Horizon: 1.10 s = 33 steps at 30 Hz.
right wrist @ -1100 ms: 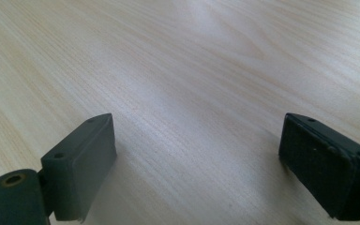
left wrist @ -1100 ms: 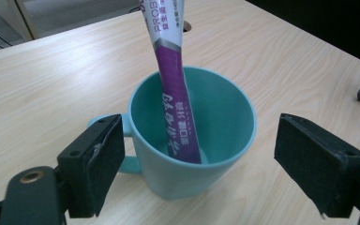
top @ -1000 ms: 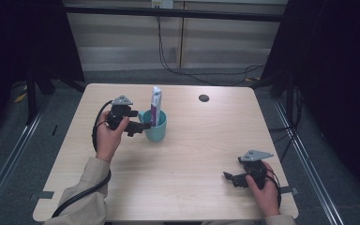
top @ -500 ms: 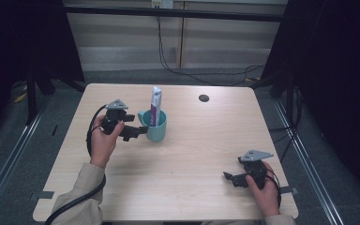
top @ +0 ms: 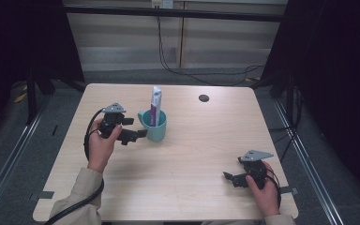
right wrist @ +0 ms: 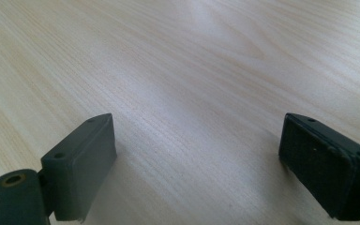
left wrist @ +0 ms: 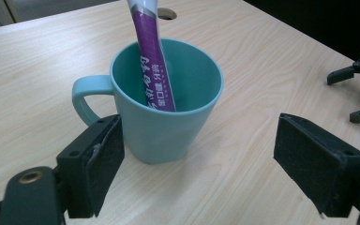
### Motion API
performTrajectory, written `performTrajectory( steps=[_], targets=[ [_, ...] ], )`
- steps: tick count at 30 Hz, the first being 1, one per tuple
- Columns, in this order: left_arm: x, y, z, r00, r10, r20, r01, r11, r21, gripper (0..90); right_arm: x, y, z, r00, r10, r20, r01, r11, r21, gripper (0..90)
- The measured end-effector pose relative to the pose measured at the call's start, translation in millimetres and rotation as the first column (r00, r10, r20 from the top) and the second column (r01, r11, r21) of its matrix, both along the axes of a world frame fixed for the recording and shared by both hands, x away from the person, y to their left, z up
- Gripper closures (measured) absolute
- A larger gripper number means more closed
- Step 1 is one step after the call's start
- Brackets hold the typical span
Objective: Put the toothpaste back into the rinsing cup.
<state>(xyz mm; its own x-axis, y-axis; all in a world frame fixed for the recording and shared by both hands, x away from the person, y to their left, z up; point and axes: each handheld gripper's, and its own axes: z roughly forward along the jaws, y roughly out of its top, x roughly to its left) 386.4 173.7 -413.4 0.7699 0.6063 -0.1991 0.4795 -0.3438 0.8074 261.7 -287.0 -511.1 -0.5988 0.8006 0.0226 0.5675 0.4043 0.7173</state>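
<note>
A smooth teal cup [left wrist: 168, 108] with a round handle stands on the pale wooden table [top: 201, 154], at 11 o'clock from the middle. A shiny purple tube [left wrist: 152, 61] leans inside. The left gripper [top: 138, 127] gapes wide just beside it. The right gripper [top: 232, 179], at 5 o'clock, gapes wide too.

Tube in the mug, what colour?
Purple with white lettering and a white top; the tube stands in the teal mug. Clearest in the left gripper view.
</note>
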Motion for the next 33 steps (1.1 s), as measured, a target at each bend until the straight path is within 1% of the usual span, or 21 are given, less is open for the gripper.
performTrajectory(
  steps=[1, 3, 6, 9, 12, 13, 17, 18, 20, 22, 25, 27, 33],
  targets=[
    [-0.6, 0.0, -0.1, 1.0, 0.005, 0.001, -0.005, 1.0, -0.002, 16.5, 0.0, 0.0, 0.0, 1.0, 0.0, 0.0, 0.0, 1.0, 0.0, 10.6],
    [-1.8, 0.8, 0.1, 1.0, -0.002, 0.0, 0.002, 1.0, -0.002, 16.5, 0.0, 0.0, 0.1, 1.0, -0.001, 0.0, 0.001, 1.0, -0.001, 10.5],
    [-4.1, 1.1, -0.6, 1.0, -0.004, -0.004, 0.004, 1.0, 0.005, 16.5, -0.1, 0.0, 0.0, 1.0, 0.0, -0.001, 0.0, 1.0, 0.001, 10.5],
    [-5.6, 2.6, -3.5, 1.0, -0.001, -0.008, 0.001, 1.0, 0.003, 16.5, -0.1, 0.0, 0.1, 1.0, -0.001, 0.0, 0.001, 1.0, -0.001, 10.6],
    [-7.0, 3.9, -6.8, 1.0, -0.004, -0.008, 0.004, 0.9999, 0.012, 16.5, 0.0, 0.0, 0.0, 1.0, 0.0, 0.0, 0.0, 1.0, 0.001, 10.5],
    [-7.7, 4.6, -7.8, 0.9999, -0.007, -0.012, 0.007, 1.0, 0.004, 16.5, 0.0, 0.0, 0.0, 1.0, 0.0, 0.0, 0.0, 1.0, 0.0, 10.6],
    [-8.9, 6.9, -9.8, 0.9999, -0.006, -0.013, 0.006, 0.9999, 0.013, 16.5, 0.0, 0.0, 0.0, 1.0, 0.0, 0.0, 0.0, 1.0, 0.001, 10.5],
    [-9.4, 7.6, -10.6, 0.9999, -0.004, -0.015, 0.004, 1.0, 0.008, 16.5, 0.0, 0.0, 0.1, 1.0, -0.001, 0.0, 0.001, 1.0, -0.001, 10.6],
    [-10.2, 8.9, -11.7, 0.9999, -0.007, -0.014, 0.007, 0.9999, 0.01, 16.5, -0.1, 0.0, 0.1, 1.0, -0.001, 0.0, 0.001, 1.0, -0.001, 10.5],
    [-11.5, 10.6, -13.2, 0.9999, -0.003, -0.013, 0.003, 1.0, 0.009, 16.5, 0.0, 0.0, 0.0, 1.0, 0.0, 0.0, 0.0, 1.0, 0.001, 10.5],
    [-13.7, 14.5, -16.7, 0.9999, -0.001, -0.015, 0.001, 0.9998, 0.021, 16.5, 0.0, 0.0, 0.0, 1.0, 0.0, 0.0, 0.0, 1.0, 0.0, 10.5],
    [-14.4, 15.2, -17.8, 0.9998, 0.002, -0.018, -0.001, 0.9998, 0.022, 16.5, 0.0, 0.0, 0.0, 1.0, 0.0, 0.0, 0.0, 1.0, 0.001, 10.5],
    [-18.2, 22.6, -21.2, 0.9999, 0.006, -0.012, -0.005, 0.9995, 0.03, 16.5, 0.0, 0.0, 0.0, 1.0, 0.0, 0.0, 0.0, 1.0, 0.0, 10.5]
  ],
)
